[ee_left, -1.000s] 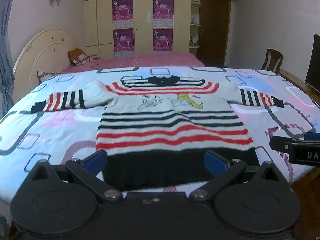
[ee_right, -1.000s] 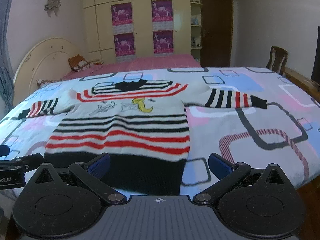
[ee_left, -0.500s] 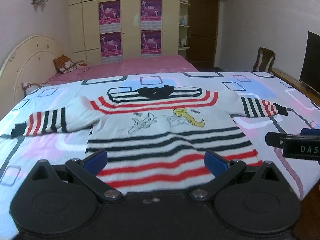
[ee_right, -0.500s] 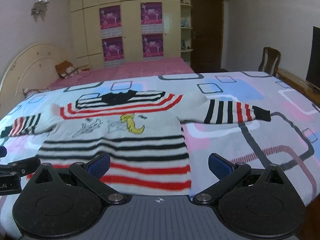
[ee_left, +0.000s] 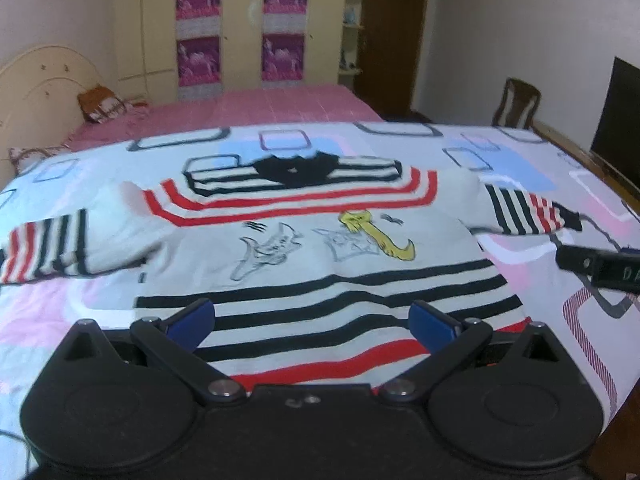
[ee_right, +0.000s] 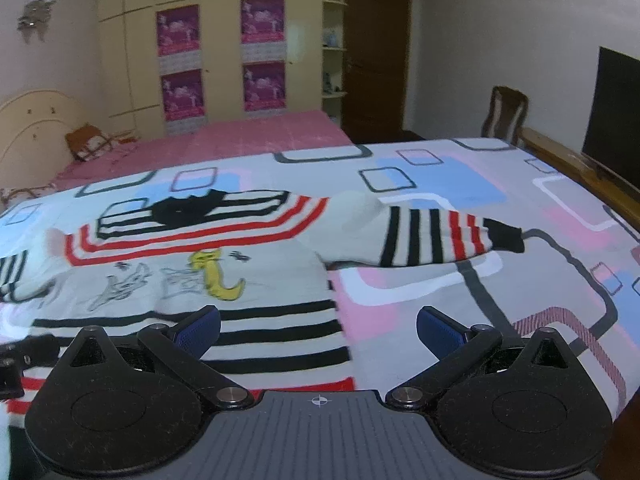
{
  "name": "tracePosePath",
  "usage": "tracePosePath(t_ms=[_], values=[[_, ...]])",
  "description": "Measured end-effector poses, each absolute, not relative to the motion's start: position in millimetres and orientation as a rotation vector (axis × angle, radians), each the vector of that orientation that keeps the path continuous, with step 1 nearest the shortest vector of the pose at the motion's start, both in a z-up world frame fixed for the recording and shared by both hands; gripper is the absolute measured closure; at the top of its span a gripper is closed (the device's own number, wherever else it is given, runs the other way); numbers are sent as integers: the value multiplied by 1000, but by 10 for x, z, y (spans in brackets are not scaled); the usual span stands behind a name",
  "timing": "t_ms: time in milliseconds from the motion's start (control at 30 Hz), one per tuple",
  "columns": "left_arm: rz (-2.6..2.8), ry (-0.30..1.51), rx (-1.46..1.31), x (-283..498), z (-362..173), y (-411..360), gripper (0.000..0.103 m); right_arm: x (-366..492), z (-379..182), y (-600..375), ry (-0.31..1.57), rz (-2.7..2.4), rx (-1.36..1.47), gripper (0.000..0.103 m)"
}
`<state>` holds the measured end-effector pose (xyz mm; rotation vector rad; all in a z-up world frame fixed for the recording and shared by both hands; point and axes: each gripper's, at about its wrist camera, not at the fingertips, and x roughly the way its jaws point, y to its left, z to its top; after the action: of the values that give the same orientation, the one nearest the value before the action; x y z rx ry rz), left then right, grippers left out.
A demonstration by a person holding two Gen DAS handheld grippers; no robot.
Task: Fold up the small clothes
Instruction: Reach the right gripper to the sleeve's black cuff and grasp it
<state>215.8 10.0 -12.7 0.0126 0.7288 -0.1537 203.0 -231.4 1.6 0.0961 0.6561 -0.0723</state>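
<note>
A small striped sweater [ee_left: 320, 264] lies flat on the bed, front up, both sleeves spread out, collar at the far side. It also shows in the right wrist view [ee_right: 200, 264]. My left gripper [ee_left: 312, 322] is open and empty above the sweater's lower body. My right gripper [ee_right: 318, 326] is open and empty above the sweater's right edge, below the right sleeve [ee_right: 432, 236]. The sweater's hem is hidden under both grippers. The right gripper's tip shows at the right of the left wrist view [ee_left: 600, 270].
The bedspread [ee_right: 500, 280] has pink, blue and grey rectangles. A wooden bed rail [ee_right: 576, 164], a chair [ee_right: 506, 114] and a dark screen [ee_right: 616, 116] stand to the right. A pink bed [ee_left: 240, 108] and a cupboard wall lie behind.
Both grippers have moved forward over the sweater, from its black hem toward its middle stripes. Both stay open. The sweater has not moved.
</note>
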Motion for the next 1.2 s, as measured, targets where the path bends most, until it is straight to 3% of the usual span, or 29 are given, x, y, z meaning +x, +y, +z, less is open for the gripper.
tracePosePath(t_ms=[667,1100,1133,1167,1200], values=[[-120,815,42,3389,-362,-803,0,3282,-513,-3730,768,-155,223,0],[-126,855,86,3825,-493,-1454,0,3646,-851,-4553,743,-211,330,1],[-126,856,86,3852,-505,-1496,0,3668,-874,-4622,737,-215,344,7],[-128,862,87,3883,-522,-1539,0,3695,-899,-4694,740,-214,361,36],[-130,868,87,3902,-535,-1577,0,3726,-932,-4774,749,-228,383,45]])
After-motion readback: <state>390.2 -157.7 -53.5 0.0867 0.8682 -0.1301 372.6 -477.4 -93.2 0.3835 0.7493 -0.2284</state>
